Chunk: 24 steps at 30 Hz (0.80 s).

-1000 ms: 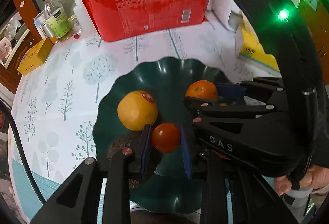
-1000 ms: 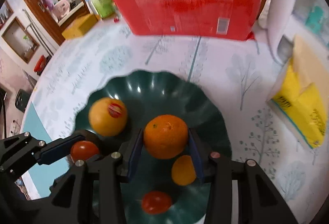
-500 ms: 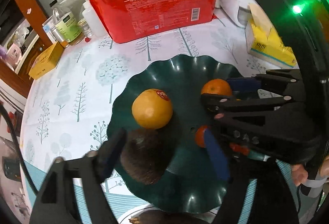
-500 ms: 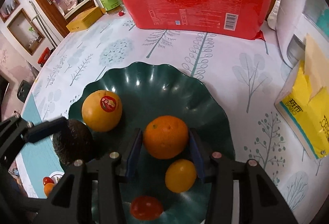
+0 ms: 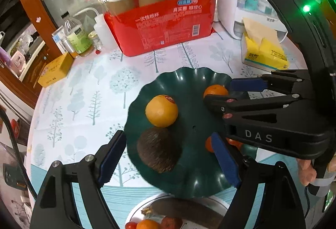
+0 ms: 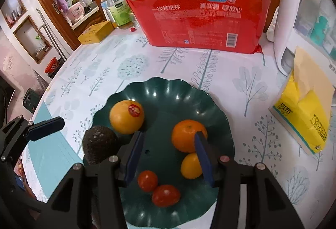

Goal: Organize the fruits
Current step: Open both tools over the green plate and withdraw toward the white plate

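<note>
Left wrist view
Left gripper (image 5: 168,157): jaws spread wide, holding nothing, above the near half of the plate.
Plate (image 5: 184,77): dark green, wavy rim, on the tree-print surface (image 5: 88,90).
Avocado (image 5: 158,149): on the plate's near left, between the jaws but touching neither.
Yellow fruit (image 5: 161,111): stickered, just beyond the avocado.
Orange (image 5: 215,90): far right of the plate, at the tip of the right gripper (image 5: 218,92), which reached in from the right.
White dish (image 5: 134,212): at the near edge, with small fruit and a long dark item; I cannot tell what it was.
Red pack (image 5: 166,21): far side of the surface.
Tissue pack (image 5: 264,52): far right.

Right wrist view
Right gripper (image 6: 170,151): jaws open and empty; the right one overlapped the orange (image 6: 185,134), contact unclear.
Plate (image 6: 168,88): held all the fruit.
Yellow fruit (image 6: 126,116): left, with the avocado (image 6: 99,143) nearer and touching it.
Small yellow fruit (image 6: 191,166): just near the orange.
Two tomatoes (image 6: 156,188): near middle, side by side.
Left gripper: one fingertip (image 6: 46,128) showed at far left, off the plate.
</note>
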Each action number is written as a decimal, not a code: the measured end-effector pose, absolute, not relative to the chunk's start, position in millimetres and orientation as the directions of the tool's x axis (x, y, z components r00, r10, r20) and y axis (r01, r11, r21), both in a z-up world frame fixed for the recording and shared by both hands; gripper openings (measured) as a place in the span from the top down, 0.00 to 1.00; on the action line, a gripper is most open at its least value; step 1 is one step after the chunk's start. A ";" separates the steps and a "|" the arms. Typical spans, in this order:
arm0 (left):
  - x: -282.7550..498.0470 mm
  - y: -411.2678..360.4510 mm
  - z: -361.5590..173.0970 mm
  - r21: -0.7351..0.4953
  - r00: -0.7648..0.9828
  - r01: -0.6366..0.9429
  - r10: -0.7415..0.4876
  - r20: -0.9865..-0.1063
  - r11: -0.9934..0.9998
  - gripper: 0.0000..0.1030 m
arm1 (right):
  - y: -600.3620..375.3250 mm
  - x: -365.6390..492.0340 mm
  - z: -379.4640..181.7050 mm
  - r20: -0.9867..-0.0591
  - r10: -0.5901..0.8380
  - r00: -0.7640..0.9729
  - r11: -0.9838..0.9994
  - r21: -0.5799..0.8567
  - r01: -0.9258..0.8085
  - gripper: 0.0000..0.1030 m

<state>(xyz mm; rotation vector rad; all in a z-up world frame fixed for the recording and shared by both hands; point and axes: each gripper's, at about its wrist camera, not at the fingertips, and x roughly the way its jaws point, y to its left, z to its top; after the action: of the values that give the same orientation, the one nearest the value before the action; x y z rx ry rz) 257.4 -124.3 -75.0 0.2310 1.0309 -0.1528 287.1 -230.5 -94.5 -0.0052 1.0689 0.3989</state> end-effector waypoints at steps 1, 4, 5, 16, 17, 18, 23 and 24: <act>254.5 -123.8 -71.3 0.119 0.510 0.233 -0.018 -0.860 0.965 0.21 | -230.0 283.1 -90.1 -0.850 0.316 0.422 0.929 0.185 -0.321 0.50; 245.8 -119.9 -59.4 0.111 0.519 0.235 -0.028 -0.854 0.966 0.20 | -228.4 273.4 -78.9 -0.846 0.309 0.435 0.932 0.176 -0.318 0.50; 242.1 -118.2 -55.0 0.106 0.520 0.236 -0.034 -0.853 0.966 0.18 | -228.6 270.6 -75.3 -0.844 0.308 0.438 0.932 0.176 -0.316 0.50; 202.7 -98.8 -11.7 0.027 0.525 0.263 -0.119 -0.843 0.964 0.13 | -227.3 226.7 -23.9 -0.817 0.296 0.496 0.944 0.170 -0.282 0.50; 199.2 -97.0 -8.0 0.021 0.526 0.267 -0.127 -0.841 0.963 0.13 | -226.9 221.2 -18.3 -0.813 0.293 0.503 0.945 0.168 -0.280 0.49; 194.2 -94.1 -2.4 0.016 0.531 0.271 -0.136 -0.836 0.962 0.13 | -226.5 218.4 -14.4 -0.810 0.292 0.508 0.946 0.166 -0.278 0.48; 173.7 -82.6 19.3 0.020 0.563 0.278 -0.146 -0.813 0.960 0.11 | -223.2 191.1 11.1 -0.789 0.285 0.545 0.951 0.163 -0.262 0.40; 170.4 -80.4 22.6 0.017 0.566 0.279 -0.150 -0.811 0.960 0.11 | -222.3 186.0 15.5 -0.785 0.286 0.550 0.952 0.164 -0.260 0.40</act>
<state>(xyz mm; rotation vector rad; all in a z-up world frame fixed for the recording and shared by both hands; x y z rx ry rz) 170.4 -80.4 22.6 0.1488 0.9367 -0.2531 186.0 -222.3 15.5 0.0296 0.9340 0.3229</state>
